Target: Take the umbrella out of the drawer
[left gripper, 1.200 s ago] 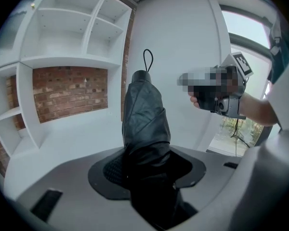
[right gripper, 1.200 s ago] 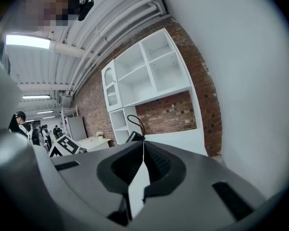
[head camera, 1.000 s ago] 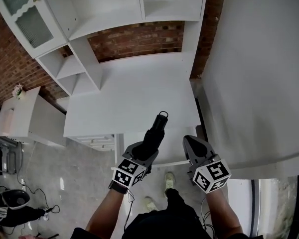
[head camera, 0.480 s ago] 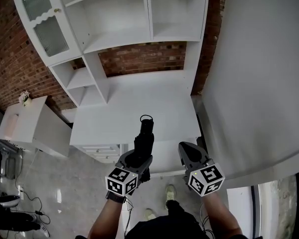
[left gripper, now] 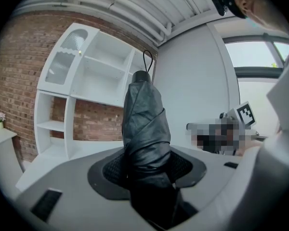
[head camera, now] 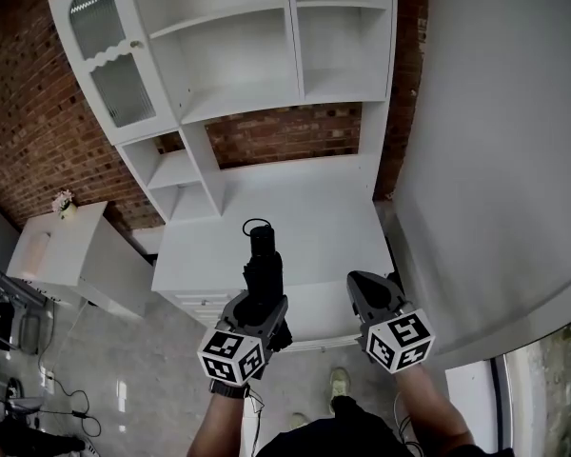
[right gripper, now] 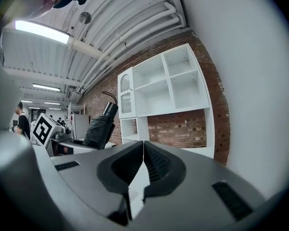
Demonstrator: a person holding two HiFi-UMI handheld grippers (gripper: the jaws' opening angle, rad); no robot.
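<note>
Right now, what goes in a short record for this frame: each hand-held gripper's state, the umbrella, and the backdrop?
left hand-held gripper: shut on umbrella
right hand-held gripper: shut, nothing between jaws
umbrella: black, folded, strap loop at far end, held in the air
backdrop: white shelf unit against brick wall

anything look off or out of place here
Nothing stands out. The folded umbrella is gripped squarely by the left gripper, above the white desk; the right gripper is shut and empty.
</note>
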